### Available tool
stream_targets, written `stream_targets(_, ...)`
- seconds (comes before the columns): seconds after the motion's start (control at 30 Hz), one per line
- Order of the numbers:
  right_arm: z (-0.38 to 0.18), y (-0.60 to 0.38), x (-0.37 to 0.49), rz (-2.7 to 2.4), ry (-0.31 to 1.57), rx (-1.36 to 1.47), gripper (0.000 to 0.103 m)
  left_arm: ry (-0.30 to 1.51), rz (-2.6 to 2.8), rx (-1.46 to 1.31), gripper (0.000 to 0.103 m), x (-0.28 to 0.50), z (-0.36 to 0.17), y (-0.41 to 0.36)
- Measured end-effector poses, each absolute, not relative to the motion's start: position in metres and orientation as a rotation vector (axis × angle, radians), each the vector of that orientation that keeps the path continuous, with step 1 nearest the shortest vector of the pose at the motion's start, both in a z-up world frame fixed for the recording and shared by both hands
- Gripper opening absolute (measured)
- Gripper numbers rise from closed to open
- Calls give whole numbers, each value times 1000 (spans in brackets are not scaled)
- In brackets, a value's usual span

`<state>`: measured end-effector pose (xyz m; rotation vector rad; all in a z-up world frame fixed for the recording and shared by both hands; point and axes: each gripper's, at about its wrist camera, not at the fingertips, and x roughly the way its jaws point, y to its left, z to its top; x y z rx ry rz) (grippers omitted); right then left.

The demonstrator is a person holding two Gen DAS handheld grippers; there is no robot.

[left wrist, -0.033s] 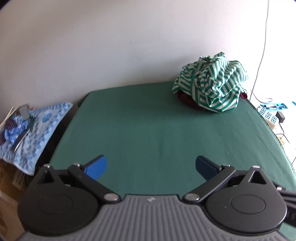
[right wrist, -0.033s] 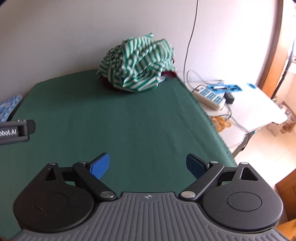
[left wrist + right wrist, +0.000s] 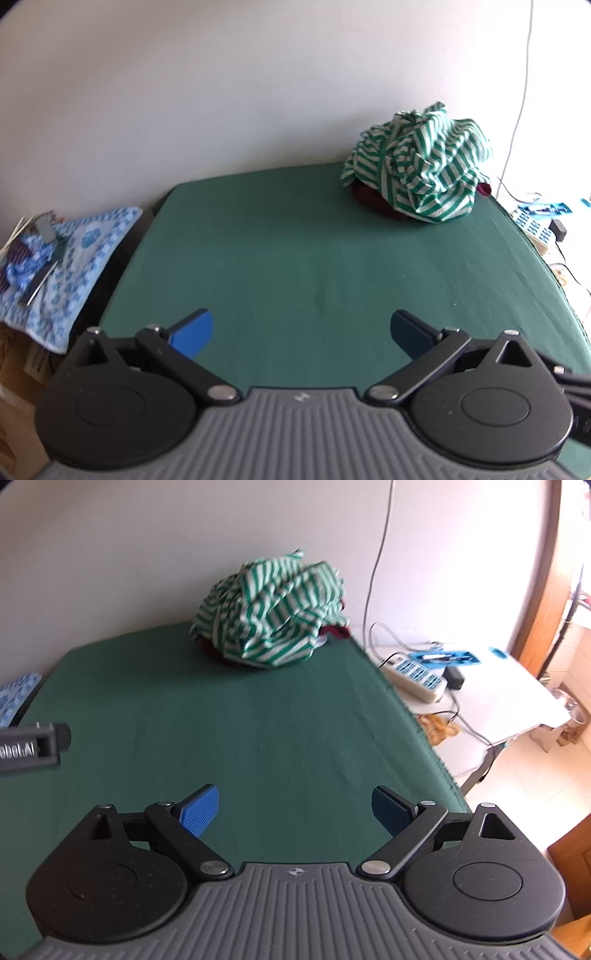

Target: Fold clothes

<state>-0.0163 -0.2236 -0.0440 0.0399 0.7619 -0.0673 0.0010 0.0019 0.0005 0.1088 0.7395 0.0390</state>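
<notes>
A crumpled green-and-white striped garment (image 3: 417,170) (image 3: 273,616) is heaped at the far right corner of the green-covered table (image 3: 295,240) (image 3: 221,720), against the wall. It lies on a dark red garment (image 3: 369,199) (image 3: 334,631) that is mostly hidden. My left gripper (image 3: 301,330) hovers open over the table's near side with nothing between its blue pads. My right gripper (image 3: 295,808) is open too, near the table's right edge, and holds nothing. Both are well short of the heap. A black part of the left gripper's body (image 3: 33,747) shows at the left edge of the right wrist view.
A blue patterned cloth (image 3: 74,258) with small items on it lies on a surface left of the table. To the right is a white side table (image 3: 517,701) with a power strip (image 3: 413,674) and cables. A white wall backs the table.
</notes>
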Motion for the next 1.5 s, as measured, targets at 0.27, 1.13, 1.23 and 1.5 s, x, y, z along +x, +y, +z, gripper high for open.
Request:
stream_targets(0.27,-39,-193,-3,-54,784,53,92,813,46,91,102,32,2,5)
stream_targets(1.13,-44,-134,13,-98,774,62,92,812,14,89,102,32,-12,41)
stream_targets(1.23,-41,-141,17,-75,777,66,92,801,21,99,102,30,-10,32)
stream_targets(1.5,-37,-160,26,-49,774,65,92,799,63,106,102,30,-9,13)
